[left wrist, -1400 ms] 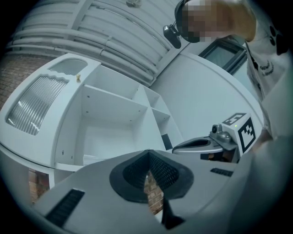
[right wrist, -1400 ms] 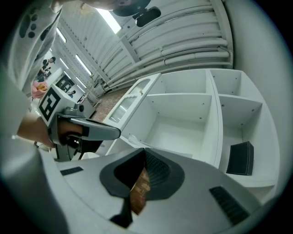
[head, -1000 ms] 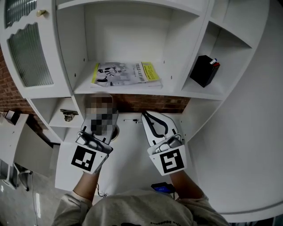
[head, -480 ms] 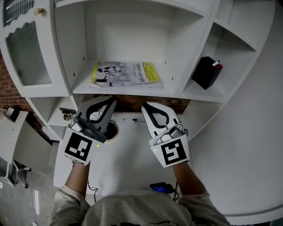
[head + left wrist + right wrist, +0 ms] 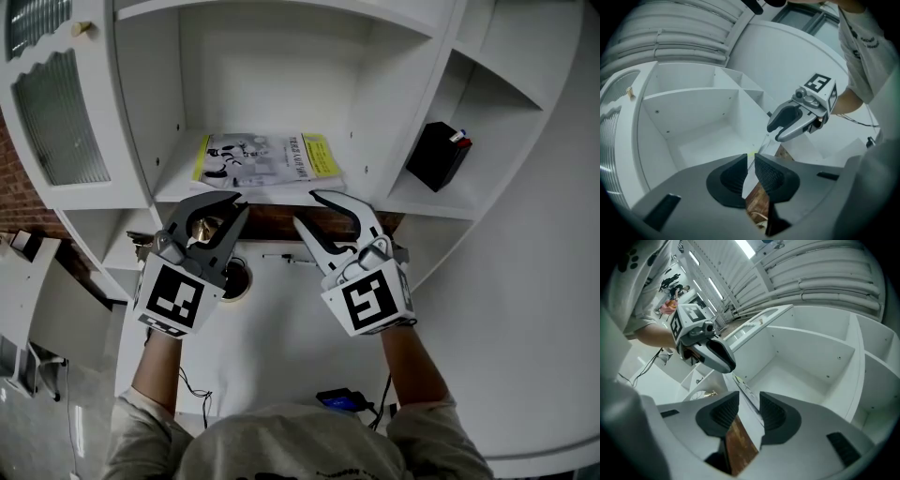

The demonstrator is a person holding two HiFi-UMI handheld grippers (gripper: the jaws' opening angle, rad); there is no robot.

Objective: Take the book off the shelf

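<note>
The left claw is opening, its jaws only a narrow slit apart with nothing between them. The right claw is opening wider and is also empty. The book lies flat on the shelf, just ahead of both claws and untouched. A black box stands well right of the right claw.

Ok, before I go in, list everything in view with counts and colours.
Book: one, white and yellow, flat on the middle shelf.
Box: one, black, right-hand compartment.
Shelf unit: one, white, straight ahead.
Glass door: one, white-framed, upper left.
Small device: one, blue, desk near the person.
Left gripper: one, grey, below the book, jaws opening, nothing between them.
Right gripper: one, white, below the book, jaws opening, nothing between them.
</note>
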